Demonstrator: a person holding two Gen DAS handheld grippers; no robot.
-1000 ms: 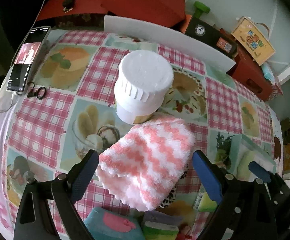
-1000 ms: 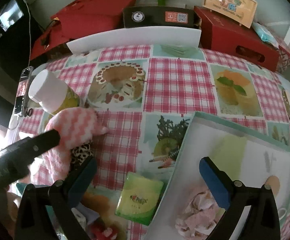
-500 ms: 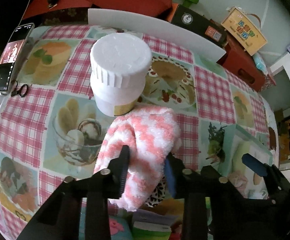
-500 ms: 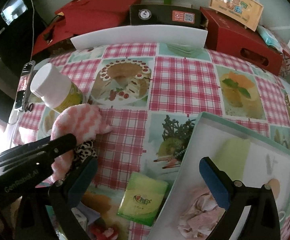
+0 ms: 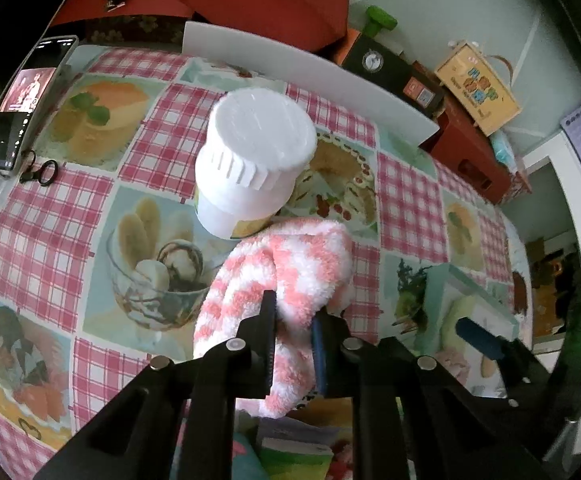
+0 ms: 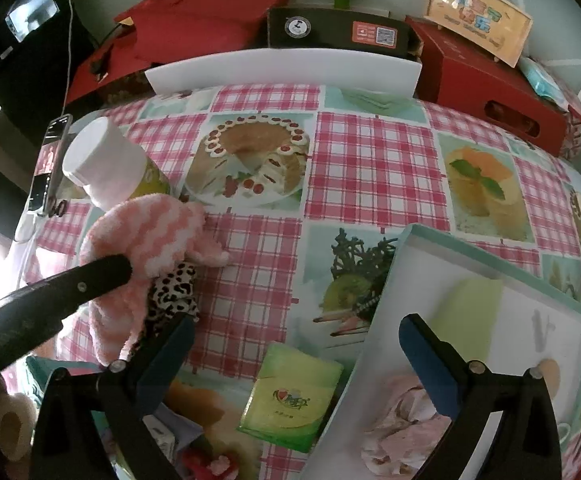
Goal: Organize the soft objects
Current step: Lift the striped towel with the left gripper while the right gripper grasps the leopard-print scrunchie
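Okay, left tongs [image 5: 293,330] are closing on the pink-and-white fluffy cloth [image 5: 290,264]; jaws nearly together, with a pinched ridge of fabric between the pads. Cloth sits on the desk [image 5: 158,148] just in front of the white-capped jar [image 5: 250,164], touching its base, and partly over a leopard-print piece [image 6: 172,292]. Grip is mid-fold, probably so the cloth lifts as one bundle without dragging the jar.

Right tongs [image 6: 296,354] are wide open, nothing between them, hovering over the near corner of the pale tray [image 6: 490,264]. My read: they're parked there to keep clear of the left side's path to the tray.

View differences:
- Left wrist view shows the pinch itself, pads biting into the pile. Tray is only a sliver at the right edge.
- Right wrist view shows the tray contents: a light green pad [image 6: 466,312] and a crumpled pink cloth [image 6: 402,424] already inside, plus a green tissue pack [image 6: 294,396] on the desk just beside the tray. It also shows the left tongs from the side, but not their gap.
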